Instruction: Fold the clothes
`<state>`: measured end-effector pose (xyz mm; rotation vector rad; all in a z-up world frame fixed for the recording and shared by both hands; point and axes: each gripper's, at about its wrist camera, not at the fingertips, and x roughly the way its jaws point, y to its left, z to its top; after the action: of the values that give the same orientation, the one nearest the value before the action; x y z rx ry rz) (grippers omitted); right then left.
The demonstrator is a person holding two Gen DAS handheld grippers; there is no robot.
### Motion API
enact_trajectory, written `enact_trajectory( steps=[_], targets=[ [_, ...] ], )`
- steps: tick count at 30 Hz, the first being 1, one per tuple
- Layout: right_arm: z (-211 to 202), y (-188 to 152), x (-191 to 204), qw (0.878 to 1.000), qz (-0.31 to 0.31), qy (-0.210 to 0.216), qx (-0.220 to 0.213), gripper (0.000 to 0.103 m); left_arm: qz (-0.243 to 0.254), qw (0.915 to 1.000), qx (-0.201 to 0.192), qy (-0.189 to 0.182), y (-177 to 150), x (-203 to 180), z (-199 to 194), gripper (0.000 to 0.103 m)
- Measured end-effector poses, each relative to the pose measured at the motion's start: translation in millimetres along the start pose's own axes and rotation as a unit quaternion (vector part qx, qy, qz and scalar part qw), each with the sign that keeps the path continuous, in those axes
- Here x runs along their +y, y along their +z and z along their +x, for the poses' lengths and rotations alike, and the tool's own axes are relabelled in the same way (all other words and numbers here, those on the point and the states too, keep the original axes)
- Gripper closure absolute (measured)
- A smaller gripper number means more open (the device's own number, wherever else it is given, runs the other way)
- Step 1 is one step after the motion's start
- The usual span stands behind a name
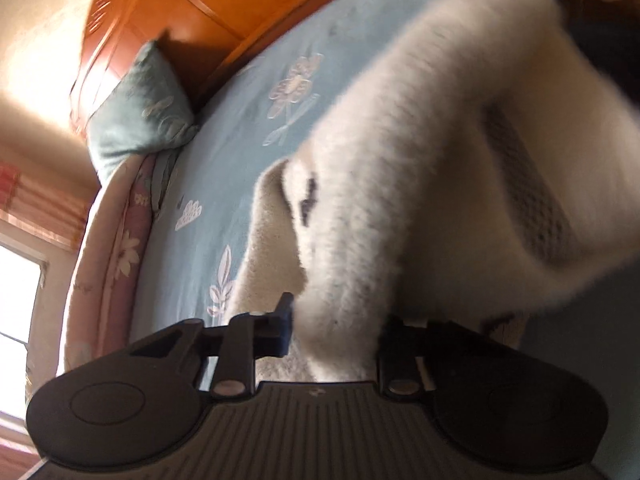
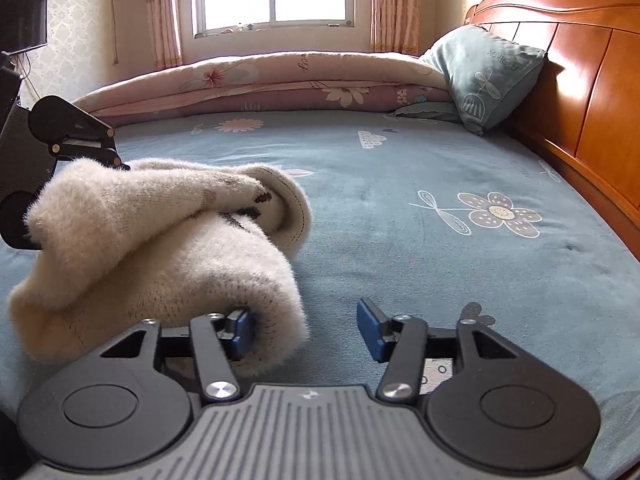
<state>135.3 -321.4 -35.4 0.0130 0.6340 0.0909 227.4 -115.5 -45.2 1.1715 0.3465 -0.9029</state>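
Here, sweater [image 2: 160,248] between left tongs [image 1: 334,332].

A fluffy cream-white sweater [image 2: 160,240] with small dark markings lies bunched and partly folded on the blue bed, at about nine o'clock in the right wrist view, one fold lifted.

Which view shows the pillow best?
The right wrist view: the pillow is sharp and whole, leaning on the headboard. The left wrist view shows it tilted, blurred and smaller.
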Motion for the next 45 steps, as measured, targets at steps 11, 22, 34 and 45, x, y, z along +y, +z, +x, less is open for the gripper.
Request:
enact_trajectory(
  steps=[11,22,34,45],
  targets=[
    [-13,-8,20,0.994,-0.094,0.050,-0.037,0.040,-0.187,0.9804,-0.020,0.059,-11,58,-15,0.085],
    [-2,-7,62,0.966,-0.249,0.025,-0.059,0.037,-0.294,0.9499,-0.005,0.105,-29,109,-19,0.085],
    [7,8,77,0.974,-0.215,0.006,-0.068,0.083,-0.397,0.9079,0.016,0.135,-80,103,-52,0.085],
    [10,55,-47,0.993,0.009,-0.103,-0.064,0.085,-0.423,0.8978,0.013,0.121,-79,79,-80,0.084]
  ],
)
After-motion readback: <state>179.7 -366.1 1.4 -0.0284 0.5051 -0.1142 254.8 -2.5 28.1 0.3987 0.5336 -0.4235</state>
